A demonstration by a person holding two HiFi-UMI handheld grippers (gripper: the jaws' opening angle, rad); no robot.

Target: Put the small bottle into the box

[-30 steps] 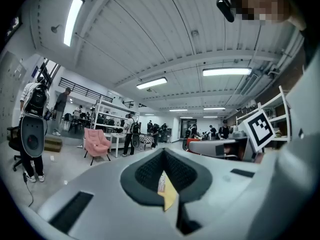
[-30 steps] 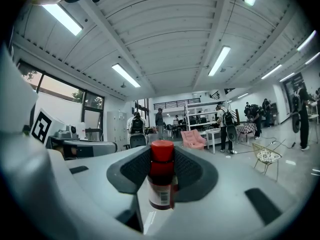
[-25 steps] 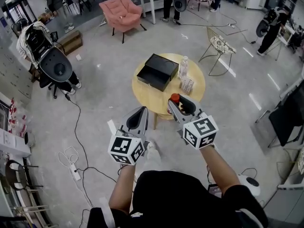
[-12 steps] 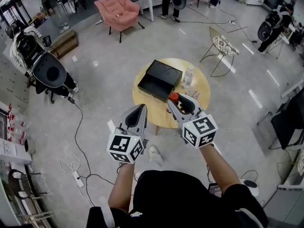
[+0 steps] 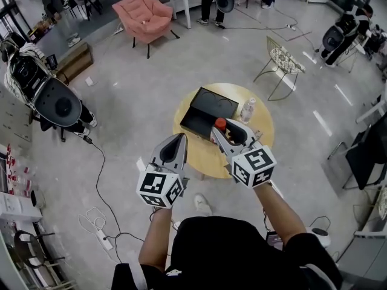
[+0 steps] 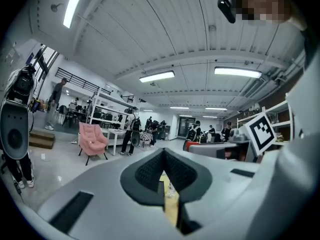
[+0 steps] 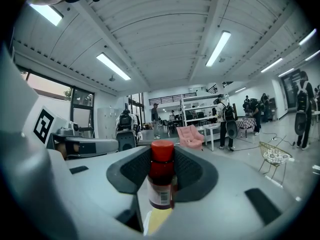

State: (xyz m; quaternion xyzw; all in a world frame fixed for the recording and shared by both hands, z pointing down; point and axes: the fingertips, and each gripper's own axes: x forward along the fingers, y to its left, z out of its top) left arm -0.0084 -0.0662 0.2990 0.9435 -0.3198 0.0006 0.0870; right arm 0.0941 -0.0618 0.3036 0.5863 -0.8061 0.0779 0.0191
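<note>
A round yellow table [image 5: 208, 157] carries an open black box [image 5: 211, 109] at its far left. My right gripper [image 5: 225, 129] hangs over the table's near side, shut on a small bottle [image 7: 161, 173] with a red cap [image 5: 221, 124] and a printed label; the bottle stands upright between the pads. The box lies just beyond and left of the bottle. My left gripper [image 5: 179, 139] hovers over the table's near left edge, its jaws shut with nothing in them. In the left gripper view the left gripper [image 6: 163, 176] shows only a thin slit with the table behind.
A clear water bottle [image 5: 247, 109] and a pack of small bottles [image 5: 257, 135] stand on the table's right side. A wire chair [image 5: 282, 59] is beyond the table, a pink armchair [image 5: 142, 14] far left. Cables [image 5: 100, 162] cross the floor at left. People stand around the room.
The table and box have slid down and right in the head view, closer to both grippers. The right gripper still holds the small bottle; the left stays shut.
</note>
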